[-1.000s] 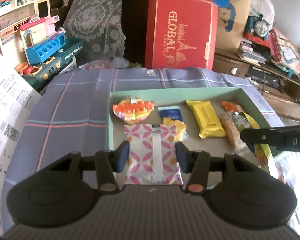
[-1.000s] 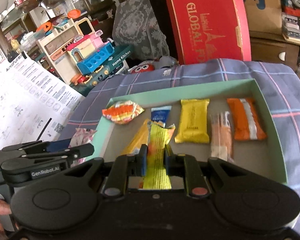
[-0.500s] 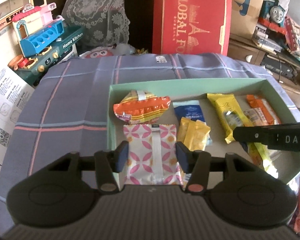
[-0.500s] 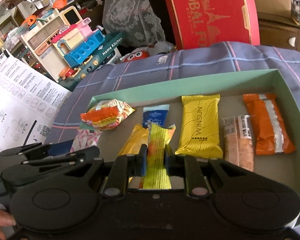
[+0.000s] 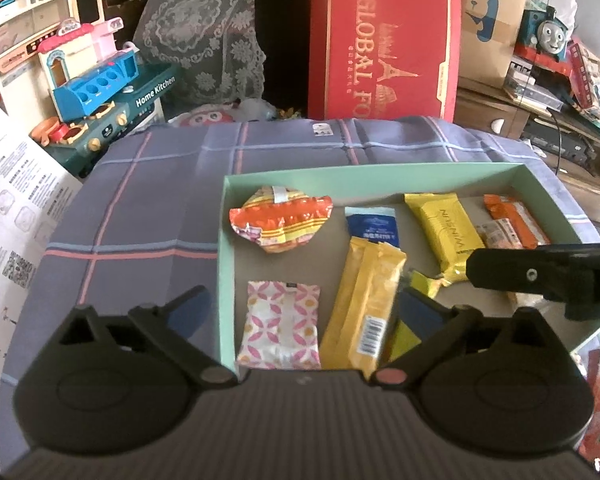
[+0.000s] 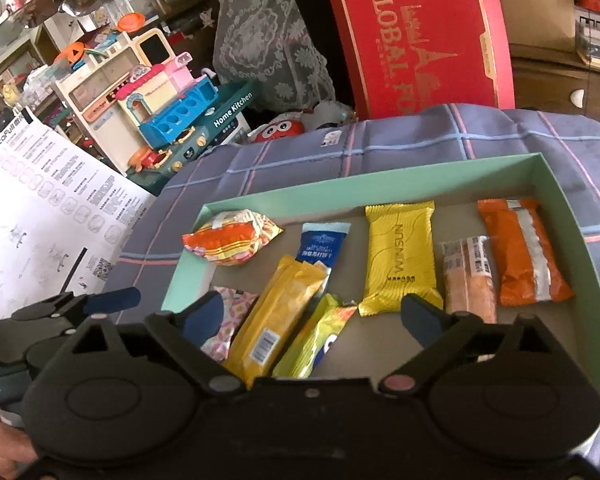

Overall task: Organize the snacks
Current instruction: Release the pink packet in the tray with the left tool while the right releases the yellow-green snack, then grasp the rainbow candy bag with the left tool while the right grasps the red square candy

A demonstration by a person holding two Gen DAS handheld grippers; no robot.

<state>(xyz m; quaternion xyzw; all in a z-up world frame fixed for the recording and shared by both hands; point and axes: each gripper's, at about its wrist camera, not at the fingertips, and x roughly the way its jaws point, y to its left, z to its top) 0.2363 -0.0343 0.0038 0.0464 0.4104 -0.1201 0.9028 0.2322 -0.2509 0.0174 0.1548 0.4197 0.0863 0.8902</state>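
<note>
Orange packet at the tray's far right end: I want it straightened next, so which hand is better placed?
Probably the right: the orange packet lies ahead of the right tongs, which are open and empty.

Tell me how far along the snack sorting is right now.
Nearly done, by the look of it. Eight packets lie in the green box, among them the pink patterned packet and the yellow-green packet. Nothing is in hand: the left gripper and right gripper have just been opening and press on nothing. A red wrapper at the left view's edge may be left, though I can't tell what it is.
</note>
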